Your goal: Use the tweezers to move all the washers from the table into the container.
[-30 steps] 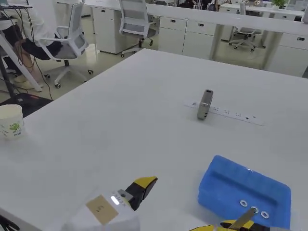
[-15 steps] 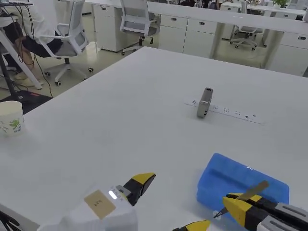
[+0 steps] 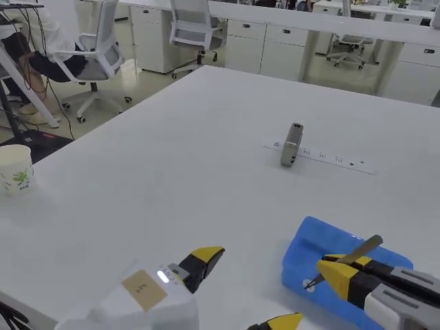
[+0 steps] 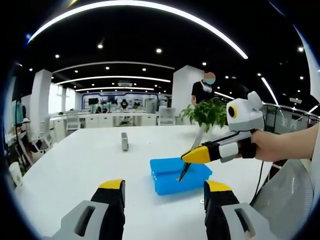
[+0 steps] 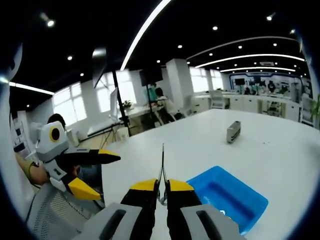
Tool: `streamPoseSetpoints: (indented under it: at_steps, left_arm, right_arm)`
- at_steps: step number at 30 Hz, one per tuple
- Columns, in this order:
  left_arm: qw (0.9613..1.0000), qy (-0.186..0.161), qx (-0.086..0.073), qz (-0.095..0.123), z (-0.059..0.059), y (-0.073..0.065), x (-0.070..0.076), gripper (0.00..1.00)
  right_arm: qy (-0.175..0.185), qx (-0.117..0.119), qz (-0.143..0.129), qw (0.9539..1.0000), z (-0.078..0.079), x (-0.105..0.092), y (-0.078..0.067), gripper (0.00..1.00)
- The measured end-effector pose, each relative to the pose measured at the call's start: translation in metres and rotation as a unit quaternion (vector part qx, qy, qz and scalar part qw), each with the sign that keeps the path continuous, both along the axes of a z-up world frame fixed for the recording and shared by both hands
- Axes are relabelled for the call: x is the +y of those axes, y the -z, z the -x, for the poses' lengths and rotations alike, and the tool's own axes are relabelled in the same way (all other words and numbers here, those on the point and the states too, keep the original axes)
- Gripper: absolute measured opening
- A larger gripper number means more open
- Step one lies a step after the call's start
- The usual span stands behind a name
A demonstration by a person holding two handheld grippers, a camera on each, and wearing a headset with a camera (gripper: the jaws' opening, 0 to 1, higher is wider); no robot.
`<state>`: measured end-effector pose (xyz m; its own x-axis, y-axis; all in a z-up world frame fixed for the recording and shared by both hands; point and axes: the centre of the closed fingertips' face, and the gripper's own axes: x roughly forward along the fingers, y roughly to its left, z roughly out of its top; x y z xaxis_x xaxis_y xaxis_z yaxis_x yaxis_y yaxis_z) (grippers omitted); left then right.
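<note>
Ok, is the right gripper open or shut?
Shut. The right gripper has its yellow jaws nearly together in its own view, with the tweezers clamped between them.

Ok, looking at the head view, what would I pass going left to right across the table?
Paper cup → left gripper, fingers open → right gripper shut on the tweezers. The grey block and blue container overlap these, so I left them out.

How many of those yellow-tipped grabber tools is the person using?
2. The left gripper hangs low over the near table, jaws wide open; the right gripper is above the blue container, jaws shut on the tweezers.
</note>
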<state>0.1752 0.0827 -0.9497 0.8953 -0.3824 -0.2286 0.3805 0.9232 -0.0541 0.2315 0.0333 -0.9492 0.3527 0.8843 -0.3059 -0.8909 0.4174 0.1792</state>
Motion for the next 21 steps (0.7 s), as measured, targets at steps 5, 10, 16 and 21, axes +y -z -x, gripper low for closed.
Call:
streamPoseSetpoints:
  at_steps: [5, 10, 16, 21]
  left_arm:
    - [1.0000, -0.002, -0.002, 0.002, 0.000, -0.001, 0.001, 0.63]
    - [1.0000, 0.000, -0.001, 0.000, 0.000, 0.000, 0.000, 0.63]
    - [1.0000, 0.002, 0.000, 0.000, 0.000, 0.000, -0.001, 0.63]
    - [0.9999, 0.008, -0.003, 0.007, 0.001, -0.002, -0.003, 0.63]
  right_arm:
    - [0.001, -0.008, 0.004, 1.0000, -0.007, 0.001, -0.003, 0.03]
    - [0.001, -0.012, 0.000, 0.9999, -0.014, 0.002, -0.008, 0.03]
    - [0.005, -0.018, 0.010, 0.9998, -0.025, -0.001, -0.008, 0.03]
    - [0.006, -0.013, 0.026, 0.9996, -0.035, -0.003, -0.002, 0.03]
